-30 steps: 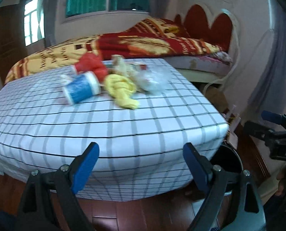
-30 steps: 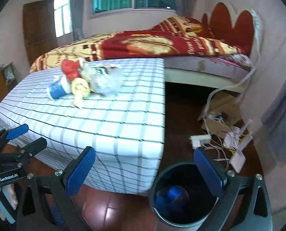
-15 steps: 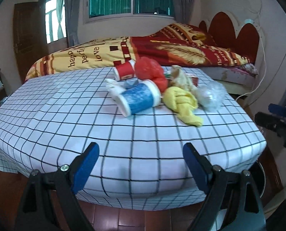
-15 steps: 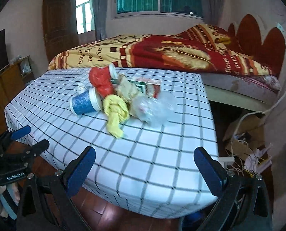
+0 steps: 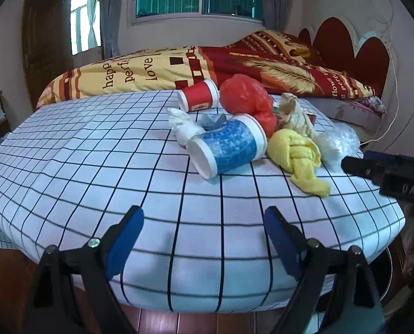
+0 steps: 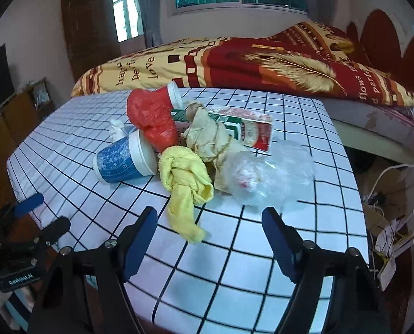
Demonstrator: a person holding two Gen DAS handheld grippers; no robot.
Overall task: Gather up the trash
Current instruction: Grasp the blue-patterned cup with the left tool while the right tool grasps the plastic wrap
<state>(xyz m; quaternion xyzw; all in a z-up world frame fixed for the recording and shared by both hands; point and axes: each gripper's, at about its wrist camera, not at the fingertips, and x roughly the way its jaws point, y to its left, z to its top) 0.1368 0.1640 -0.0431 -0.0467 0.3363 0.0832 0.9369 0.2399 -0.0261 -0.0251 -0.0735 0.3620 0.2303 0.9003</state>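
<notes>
A pile of trash lies on the checked table (image 5: 95,167): a blue paper cup (image 5: 229,146) on its side, a red paper cup (image 5: 198,98), a red plastic bag (image 5: 246,97), a knotted yellow cloth (image 5: 298,156), crumpled brown paper (image 6: 209,136), a clear plastic bag (image 6: 268,175), a carton (image 6: 248,129) and white tissue (image 5: 183,128). My left gripper (image 5: 204,239) is open and empty over the table's near edge, in front of the blue cup. My right gripper (image 6: 209,239) is open and empty, just short of the yellow cloth (image 6: 187,186) and clear bag.
A bed with a red and yellow blanket (image 5: 234,61) stands behind the table. Cables and boxes (image 6: 387,222) lie on the floor at the right. A dark bin rim (image 5: 387,275) shows below the table's right corner. A wooden cabinet (image 6: 9,117) stands at the left.
Both grippers have swung up and in toward the table; the trash pile now looms larger and nearer. The bin has dropped out of the right wrist view. Both stay open.
</notes>
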